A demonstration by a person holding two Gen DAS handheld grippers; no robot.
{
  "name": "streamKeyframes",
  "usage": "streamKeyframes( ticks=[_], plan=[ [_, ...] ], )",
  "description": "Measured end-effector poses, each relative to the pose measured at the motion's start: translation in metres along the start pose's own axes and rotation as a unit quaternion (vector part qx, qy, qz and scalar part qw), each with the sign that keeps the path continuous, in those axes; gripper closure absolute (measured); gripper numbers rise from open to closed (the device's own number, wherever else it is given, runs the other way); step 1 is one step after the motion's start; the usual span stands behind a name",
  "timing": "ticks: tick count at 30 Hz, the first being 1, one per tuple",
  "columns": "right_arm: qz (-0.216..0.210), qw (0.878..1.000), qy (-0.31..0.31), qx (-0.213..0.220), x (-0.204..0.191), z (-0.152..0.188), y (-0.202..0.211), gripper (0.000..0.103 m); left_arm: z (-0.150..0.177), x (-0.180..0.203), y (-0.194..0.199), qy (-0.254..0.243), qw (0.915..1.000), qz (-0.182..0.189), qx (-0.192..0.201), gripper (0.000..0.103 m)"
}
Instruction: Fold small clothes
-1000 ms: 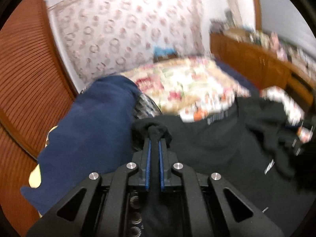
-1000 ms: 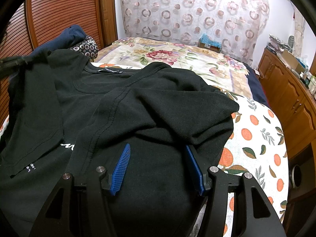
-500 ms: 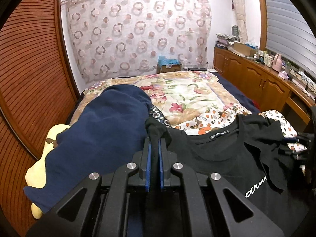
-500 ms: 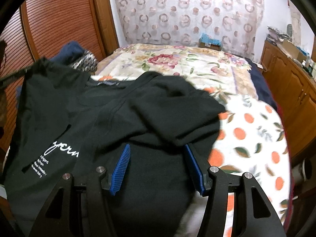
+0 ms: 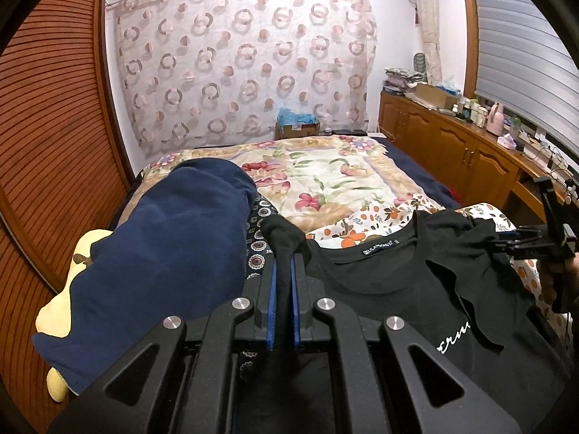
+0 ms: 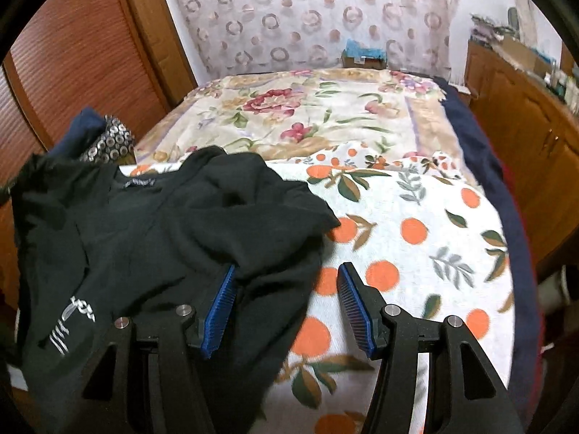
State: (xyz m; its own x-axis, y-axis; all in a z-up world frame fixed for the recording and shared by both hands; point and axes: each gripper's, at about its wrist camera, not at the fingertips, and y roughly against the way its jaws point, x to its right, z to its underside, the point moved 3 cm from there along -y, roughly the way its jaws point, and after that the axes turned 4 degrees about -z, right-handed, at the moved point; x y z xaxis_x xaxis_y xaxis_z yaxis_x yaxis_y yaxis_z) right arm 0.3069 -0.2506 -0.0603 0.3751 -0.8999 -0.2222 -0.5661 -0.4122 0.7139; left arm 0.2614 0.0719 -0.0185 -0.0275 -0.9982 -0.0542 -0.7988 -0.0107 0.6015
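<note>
1. Bedroom scene, and on the near end of the bed (image 6: pixel 427 224), over the orange-print blanket, lies the black T-shirt (image 5: pixel 391 289), collar toward the far wall, rumpled rather than flat.
2. Left gripper (image 5: pixel 283 271) has its blue pads pinched tight on a bunched corner of the shirt, seemingly the shoulder or sleeve on the left side.
3. Right gripper (image 6: pixel 286 300) hangs over the shirt's right edge with its fingers well apart; one pad brushes the cloth, nothing is clamped.
4. Looks like the spreading-out step: one corner held, the other side not yet taken. Next move, I'd say, is for the right gripper to close on the crumpled right sleeve and draw it outward so the shirt lies flat.
5. Left of the shirt sits a navy blanket (image 5: pixel 163 238) over a yellow plush toy (image 5: pixel 58 318).
6. Hard to read: the shirt's hem is cut off below both views, and its white lettering is only partly visible.
</note>
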Motion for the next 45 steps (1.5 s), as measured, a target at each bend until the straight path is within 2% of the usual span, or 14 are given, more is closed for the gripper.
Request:
streamKeyframes(
  ticks=[6, 7, 8, 10, 12, 17, 19, 24, 32, 39, 45],
  plan=[
    [-0.018, 1.000, -0.014, -0.002, 0.004, -0.020, -0.020, 0.046, 0.000, 0.000, 0.000, -0.001, 1.0000, -0.001, 0.000, 0.095],
    [-0.020, 1.000, -0.014, -0.005, 0.006, -0.023, -0.025, 0.057, 0.000, 0.000, 0.000, -0.001, 1.0000, -0.002, 0.000, 0.095],
    [-0.023, 1.000, -0.011, -0.010, 0.007, -0.024, -0.029, 0.074, 0.000, 0.000, 0.000, 0.000, 1.0000, -0.001, 0.000, 0.095],
    [-0.026, 1.000, 0.000, -0.009, 0.004, -0.030, -0.032, 0.092, 0.000, 0.001, 0.000, 0.001, 1.0000, -0.002, 0.001, 0.095],
    [-0.022, 1.000, 0.015, 0.011, 0.001, -0.036, -0.026, 0.092, -0.001, 0.000, 0.004, 0.003, 1.0000, -0.003, 0.006, 0.095],
    [-0.003, 0.993, 0.033, 0.117, -0.010, -0.042, 0.027, 0.094, -0.010, -0.011, 0.033, 0.026, 0.9983, -0.013, 0.051, 0.096],
    [0.000, 0.990, 0.038, 0.136, -0.012, -0.043, 0.044, 0.094, -0.014, -0.015, 0.041, 0.029, 0.9977, -0.013, 0.060, 0.096],
    [0.023, 0.988, 0.060, 0.144, -0.018, -0.033, 0.064, 0.094, -0.017, -0.013, 0.065, 0.026, 0.9966, -0.011, 0.077, 0.096],
    [0.010, 0.984, 0.070, 0.164, -0.040, -0.009, 0.090, 0.094, -0.009, 0.000, 0.108, 0.016, 0.9949, 0.015, 0.099, 0.096],
    [-0.004, 0.980, 0.090, 0.180, -0.054, 0.046, 0.135, 0.094, 0.023, 0.014, 0.146, 0.005, 0.9939, 0.040, 0.102, 0.096],
    [-0.006, 0.979, 0.090, 0.181, -0.056, 0.094, 0.172, 0.094, 0.056, 0.014, 0.190, 0.006, 0.9924, 0.048, 0.113, 0.096]
  ],
)
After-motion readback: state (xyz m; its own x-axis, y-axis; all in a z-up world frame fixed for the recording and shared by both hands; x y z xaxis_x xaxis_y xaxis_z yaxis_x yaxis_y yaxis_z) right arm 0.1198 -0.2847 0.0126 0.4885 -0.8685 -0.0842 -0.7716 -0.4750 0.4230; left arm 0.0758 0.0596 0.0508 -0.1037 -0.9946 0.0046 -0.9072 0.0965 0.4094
